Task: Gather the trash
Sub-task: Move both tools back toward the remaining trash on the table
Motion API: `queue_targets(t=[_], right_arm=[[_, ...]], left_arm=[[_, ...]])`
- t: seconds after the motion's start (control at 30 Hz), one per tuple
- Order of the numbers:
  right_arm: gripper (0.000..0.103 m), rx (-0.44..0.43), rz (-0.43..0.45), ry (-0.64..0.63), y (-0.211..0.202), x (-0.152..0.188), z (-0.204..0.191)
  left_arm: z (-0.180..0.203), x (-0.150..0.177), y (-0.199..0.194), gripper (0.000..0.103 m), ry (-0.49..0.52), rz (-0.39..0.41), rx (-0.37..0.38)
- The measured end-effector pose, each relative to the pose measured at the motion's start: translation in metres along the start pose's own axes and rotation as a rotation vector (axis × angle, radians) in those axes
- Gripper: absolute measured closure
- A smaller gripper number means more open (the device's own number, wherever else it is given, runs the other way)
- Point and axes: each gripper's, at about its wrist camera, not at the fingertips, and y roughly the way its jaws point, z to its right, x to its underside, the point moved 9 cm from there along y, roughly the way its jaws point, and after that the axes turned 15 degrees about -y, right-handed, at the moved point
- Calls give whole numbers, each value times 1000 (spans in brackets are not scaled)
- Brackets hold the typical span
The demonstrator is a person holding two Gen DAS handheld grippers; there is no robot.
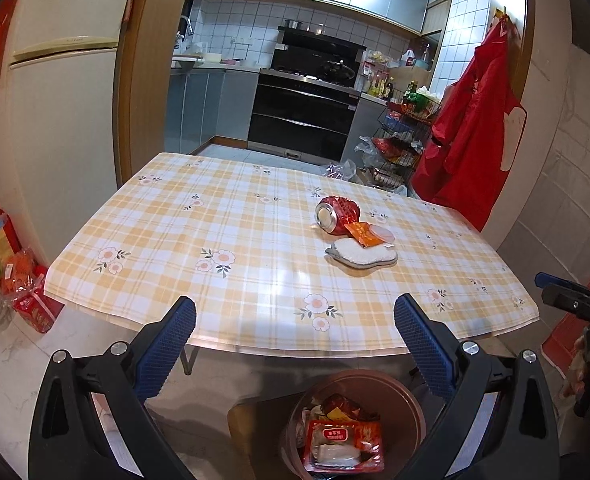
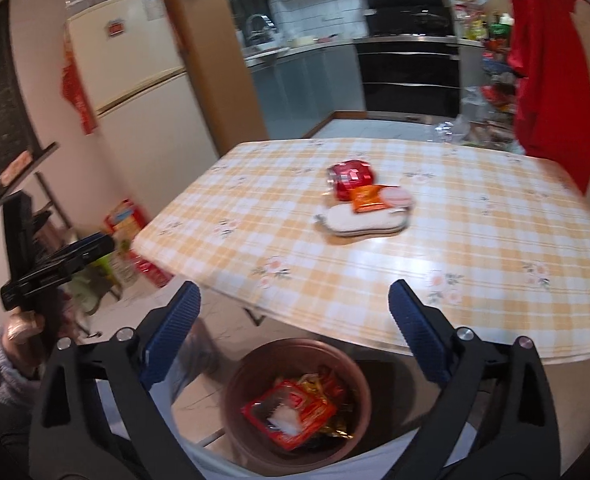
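On the checked tablecloth (image 1: 215, 248) lie a red can on its side (image 1: 337, 214), an orange packet (image 1: 365, 235) and a white-and-grey sponge pad (image 1: 362, 255). The can (image 2: 350, 178), packet (image 2: 369, 198) and pad (image 2: 365, 220) also show in the right wrist view. A brown bin (image 1: 375, 390) stands on the floor below the table's near edge, with a red wrapper (image 1: 343, 446) on top of its trash. My left gripper (image 1: 295, 320) hangs open over the bin, empty. My right gripper (image 2: 295, 304) is open above the bin (image 2: 255, 364), nothing between its fingers; the red wrapper (image 2: 291, 414) lies below.
A fridge (image 1: 55, 128) stands left of the table. Red packages (image 1: 35, 304) sit on the floor by it. A red garment (image 1: 471, 128) hangs at the right beside a wire rack (image 1: 403, 136). Behind the table is a kitchen with an oven (image 1: 307, 116).
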Motion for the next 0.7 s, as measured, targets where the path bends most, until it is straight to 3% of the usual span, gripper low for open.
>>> queue_targets(t=[0.33, 0.7], right_arm=[[6, 109, -18, 35, 2, 11, 36], [6, 184, -69, 46, 26, 27, 70]], left_arm=[[-2, 5, 8, 6, 11, -16, -22], [-3, 17, 42, 6, 20, -86, -47]])
